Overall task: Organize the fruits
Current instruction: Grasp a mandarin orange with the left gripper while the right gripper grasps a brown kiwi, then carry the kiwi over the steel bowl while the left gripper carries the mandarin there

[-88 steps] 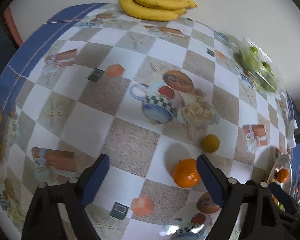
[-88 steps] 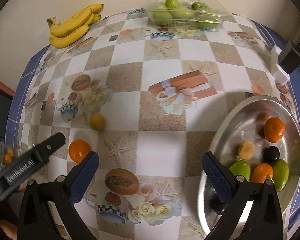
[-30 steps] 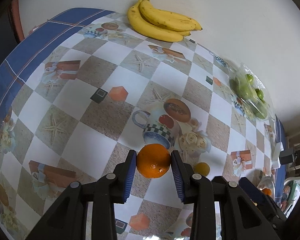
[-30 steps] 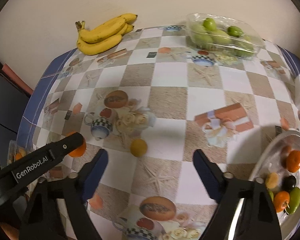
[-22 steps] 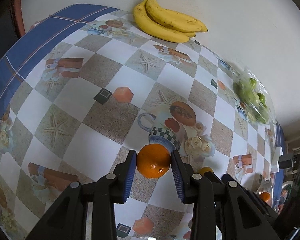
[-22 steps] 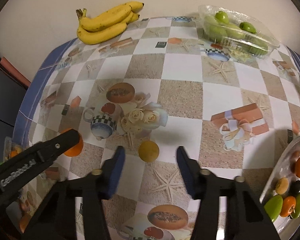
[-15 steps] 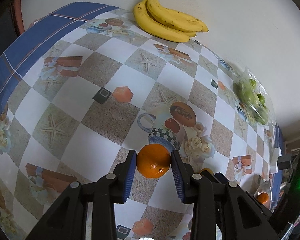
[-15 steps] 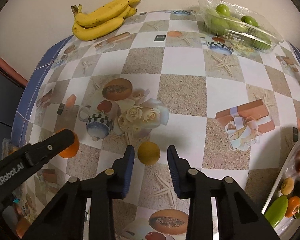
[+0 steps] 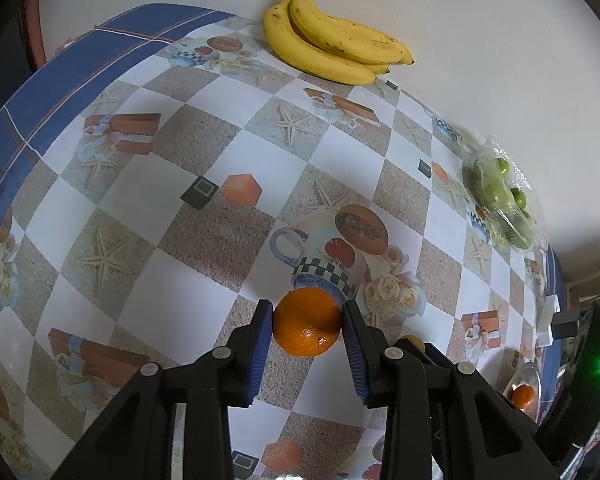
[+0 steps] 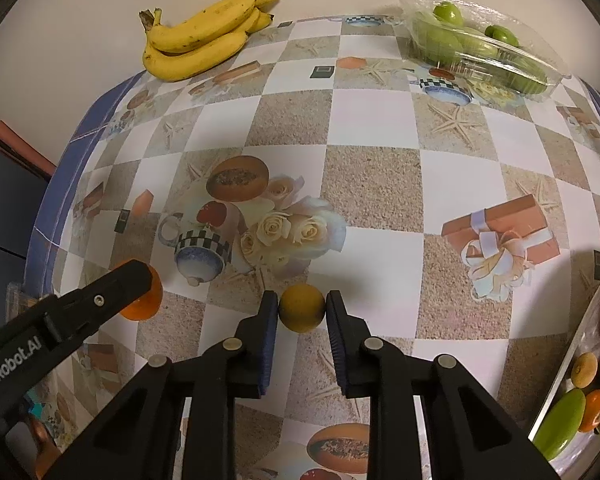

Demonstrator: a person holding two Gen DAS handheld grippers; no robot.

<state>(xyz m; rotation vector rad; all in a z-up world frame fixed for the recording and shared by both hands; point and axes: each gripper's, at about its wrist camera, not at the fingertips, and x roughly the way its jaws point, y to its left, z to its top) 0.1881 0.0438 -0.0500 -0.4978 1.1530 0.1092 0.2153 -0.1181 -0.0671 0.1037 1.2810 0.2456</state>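
- Orange (image 9: 307, 328) fruit sits clamped in the left gripper (image 9: 307, 330), above the table (image 10: 372, 184); being round, it might slip and roll.
- Yellow fruit (image 10: 302, 308) rests on the table, with the right gripper (image 10: 302, 314) squeezing its sides; a weak pinch could drop it.
- Count: one banana bunch (image 10: 204, 36), one box of green fruit (image 10: 480, 48), one tray (image 10: 572, 400) showing six pieces.

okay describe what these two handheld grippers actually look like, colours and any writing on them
Both the left gripper and the right gripper have matte black plastic arms with round silver rivets and ribbed blue pads on the fingertips. From the right wrist view, the left one's outer side carries white lettering reading GenRobot.AI. No cables or sleeves show.
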